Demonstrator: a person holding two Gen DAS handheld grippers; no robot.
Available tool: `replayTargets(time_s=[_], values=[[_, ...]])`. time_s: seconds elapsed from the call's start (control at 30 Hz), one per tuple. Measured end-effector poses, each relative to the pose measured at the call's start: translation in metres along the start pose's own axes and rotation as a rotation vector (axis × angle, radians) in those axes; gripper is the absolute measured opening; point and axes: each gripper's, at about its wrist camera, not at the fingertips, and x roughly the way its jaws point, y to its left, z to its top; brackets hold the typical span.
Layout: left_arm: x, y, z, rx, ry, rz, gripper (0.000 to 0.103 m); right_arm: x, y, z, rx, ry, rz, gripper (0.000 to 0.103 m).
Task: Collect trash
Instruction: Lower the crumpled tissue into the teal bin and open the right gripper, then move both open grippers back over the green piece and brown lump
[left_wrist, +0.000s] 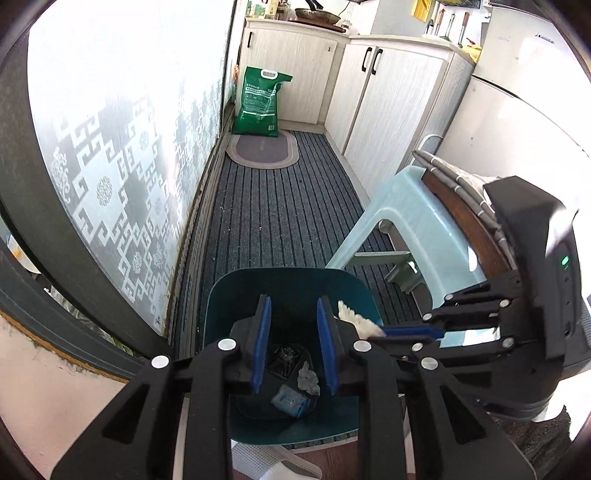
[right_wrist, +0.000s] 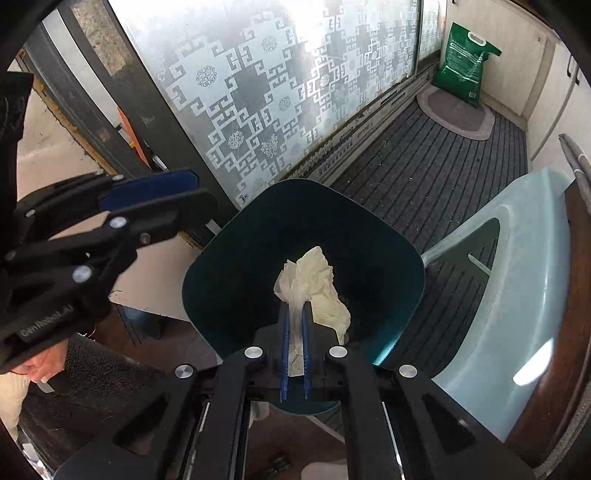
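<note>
A dark teal trash bin (left_wrist: 288, 273) stands on the striped floor mat below both grippers. At its bottom lie a blue packet (left_wrist: 290, 400), a small white crumpled scrap (left_wrist: 308, 380) and a dark wrapper (left_wrist: 286, 363). My left gripper (left_wrist: 293, 306) hovers over the bin's mouth, open with a narrow gap and nothing between its blue pads. My right gripper (right_wrist: 295, 310) is shut on a crumpled white tissue (right_wrist: 314, 280), held above the bin's opening (right_wrist: 240, 288). The left wrist view shows the right gripper (left_wrist: 386, 332) and its tissue (left_wrist: 354, 317) at the bin's right rim.
A pale blue plastic stool (left_wrist: 406, 221) stands just right of the bin, with a round wooden table edge (left_wrist: 469, 221) behind it. A frosted patterned glass door (left_wrist: 110, 147) runs along the left. Farther off are a green bag (left_wrist: 260, 103), an oval mat (left_wrist: 262, 151) and white cabinets (left_wrist: 391, 103).
</note>
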Motion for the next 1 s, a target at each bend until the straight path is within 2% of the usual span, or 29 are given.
replayTargets(time_s=[0.37, 0.47, 0.5, 0.57, 0.73, 0.87, 1.0], values=[[-0.054, -0.002, 0.029, -0.034, -0.127, -0.019, 0.026, 0.048, 0.0, -0.01, 0.004, 0.092, -0.002, 0.006], [-0.064, -0.003, 0.034, -0.043, -0.151, -0.028, 0.026, 0.055, 0.0, -0.012, 0.002, 0.116, 0.008, 0.018], [-0.067, -0.003, 0.036, -0.046, -0.158, -0.03, 0.026, 0.055, 0.0, -0.012, 0.004, 0.115, 0.013, 0.026], [-0.074, -0.004, 0.038, -0.051, -0.173, -0.033, 0.026, 0.053, 0.003, -0.012, -0.001, 0.107, 0.013, 0.028], [-0.085, -0.007, 0.046, -0.062, -0.204, -0.029, 0.026, 0.03, 0.009, -0.007, -0.019, 0.034, 0.018, 0.028], [-0.09, -0.013, 0.051, -0.059, -0.224, -0.019, 0.031, -0.007, 0.007, 0.0, -0.017, -0.063, 0.022, 0.028], [-0.097, -0.026, 0.057, -0.036, -0.249, -0.018, 0.034, -0.053, -0.004, 0.004, -0.007, -0.178, -0.01, 0.028]])
